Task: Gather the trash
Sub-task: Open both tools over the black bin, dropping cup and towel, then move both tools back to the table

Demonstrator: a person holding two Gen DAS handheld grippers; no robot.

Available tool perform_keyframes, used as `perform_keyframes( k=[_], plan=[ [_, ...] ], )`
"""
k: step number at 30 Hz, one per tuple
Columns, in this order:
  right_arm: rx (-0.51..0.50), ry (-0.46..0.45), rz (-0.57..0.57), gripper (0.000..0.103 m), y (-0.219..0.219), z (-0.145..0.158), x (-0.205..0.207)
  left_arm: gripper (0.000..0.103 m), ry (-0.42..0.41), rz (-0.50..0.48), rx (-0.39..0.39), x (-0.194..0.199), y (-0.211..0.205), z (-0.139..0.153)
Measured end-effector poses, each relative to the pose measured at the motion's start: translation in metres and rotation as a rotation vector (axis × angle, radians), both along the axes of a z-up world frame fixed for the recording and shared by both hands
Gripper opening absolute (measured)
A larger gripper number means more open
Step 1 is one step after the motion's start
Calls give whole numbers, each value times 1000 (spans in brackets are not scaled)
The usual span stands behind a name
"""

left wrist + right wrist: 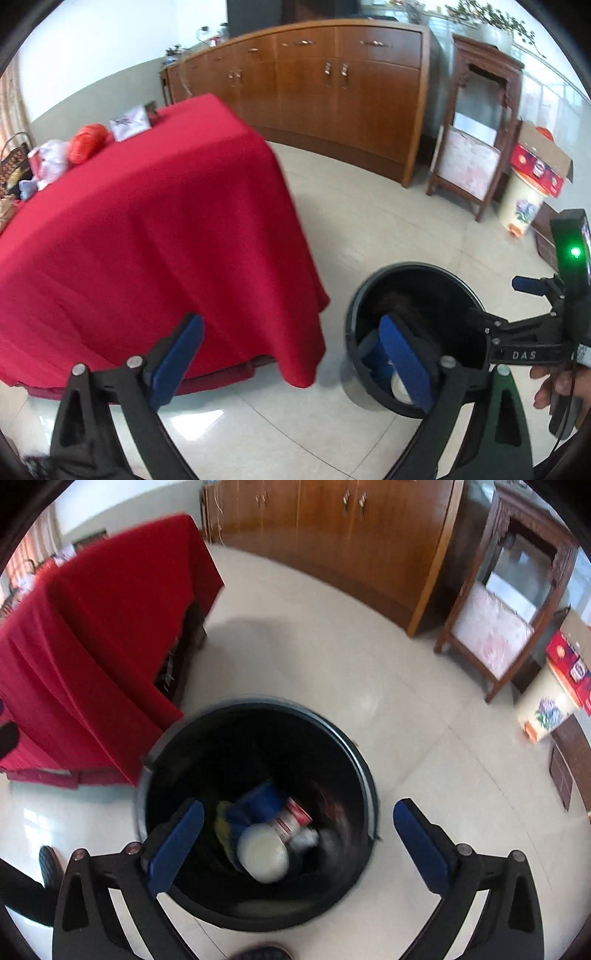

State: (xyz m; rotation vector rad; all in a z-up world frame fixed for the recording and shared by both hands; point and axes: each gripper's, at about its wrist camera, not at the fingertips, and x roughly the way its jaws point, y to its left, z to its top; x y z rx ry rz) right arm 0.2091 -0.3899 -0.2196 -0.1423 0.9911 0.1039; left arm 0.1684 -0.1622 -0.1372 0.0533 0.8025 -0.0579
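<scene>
From the left wrist camera, the left gripper (291,354) hangs with its blue-padded fingers spread wide and nothing between them, low over the glossy pale tile floor (369,221). To its left a table draped in a smooth red cloth (155,221) carries things only this view shows: an orange bundle (88,142), a white packet (130,122) and a pale pink bag (51,162) at the far edge, all softened by blur. The round black bin (413,332) sits just right of the cloth; its contents are mostly hidden behind the right-hand finger. At the right edge the right gripper (532,288) is cut off, so its opening is unreadable here. The right wrist camera looks straight down into the bin (258,812), the right gripper (299,834) wide open and empty above it. Inside lie a white domed lid (262,853), a red-and-white can (293,818) and something blue (258,805), smeared by motion. A curved wooden cabinet (351,542) stands beyond.
</scene>
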Motion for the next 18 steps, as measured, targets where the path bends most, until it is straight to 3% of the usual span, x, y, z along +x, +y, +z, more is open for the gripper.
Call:
perform_keyframes(
  k=[11, 18],
  plan=[
    [-14, -118, 86, 103, 75, 47, -15, 98, -51, 64, -9, -9, 36, 22],
    [20, -209, 162, 103, 131, 80, -24, 98, -73, 124, -24, -17, 79, 36]
  ],
)
